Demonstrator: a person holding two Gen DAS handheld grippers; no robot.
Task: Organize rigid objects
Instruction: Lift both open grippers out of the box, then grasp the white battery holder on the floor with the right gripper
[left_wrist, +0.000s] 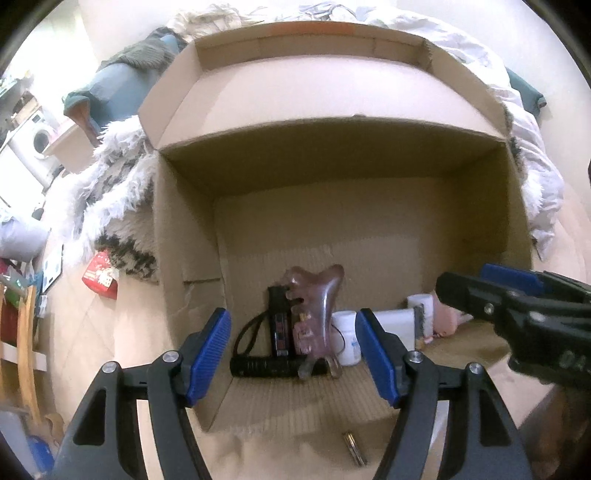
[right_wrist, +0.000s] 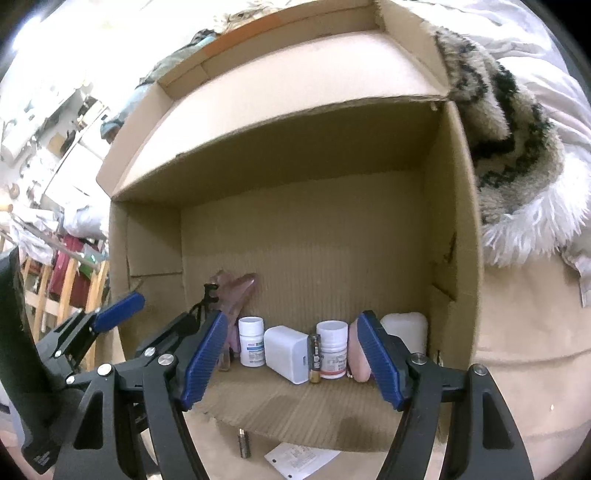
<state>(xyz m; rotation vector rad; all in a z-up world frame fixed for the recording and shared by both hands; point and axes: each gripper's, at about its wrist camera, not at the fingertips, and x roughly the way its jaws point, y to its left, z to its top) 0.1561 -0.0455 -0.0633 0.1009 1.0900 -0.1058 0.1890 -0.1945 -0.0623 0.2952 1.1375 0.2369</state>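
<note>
An open cardboard box holds a row of small items along its near side. In the left wrist view these are a pink translucent comb-shaped piece, a black flat device and a black torch. My left gripper hangs open above them, gripping nothing. Under my open, empty right gripper stand a white pill bottle, a white block, a battery, a red-labelled bottle, a pink object and a white container. The right gripper enters the left wrist view from the right.
A loose battery and a printed paper lie outside the box's near edge. A shaggy white and dark rug and white bedding flank the box. A red packet lies on the floor at left.
</note>
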